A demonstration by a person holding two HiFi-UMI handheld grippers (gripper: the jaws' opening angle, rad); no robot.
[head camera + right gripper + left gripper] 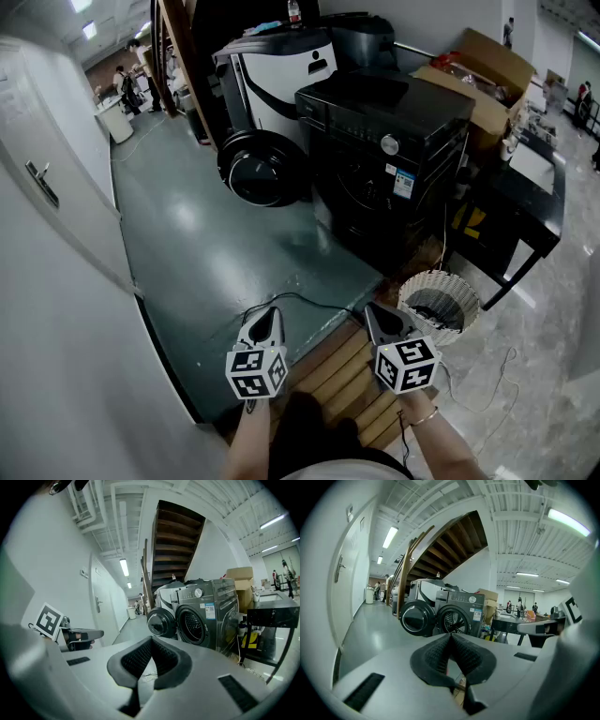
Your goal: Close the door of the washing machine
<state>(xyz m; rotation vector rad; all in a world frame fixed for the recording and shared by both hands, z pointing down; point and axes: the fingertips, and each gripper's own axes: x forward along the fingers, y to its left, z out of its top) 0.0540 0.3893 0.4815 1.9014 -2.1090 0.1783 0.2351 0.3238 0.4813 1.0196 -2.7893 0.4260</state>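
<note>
The left hand-held gripper (266, 317) and right hand-held gripper (379, 315) are held side by side, closed, empty, angled slightly downward.

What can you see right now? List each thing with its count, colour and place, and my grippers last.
washing machine: one, black, centre, beyond the green floor
washing machine door: one, black, round, swung open at the machine's left
second appliance: one, white and black, behind the open door
cardboard box: one, brown, open, behind the machine at right
table: one, black, right of the machine
basket: one, white woven, on the floor ahead of the right gripper
wooden slats: light brown, under the grippers
room door: one, white, far left
left gripper: grey, shut, empty
right gripper: grey, shut, empty
</note>
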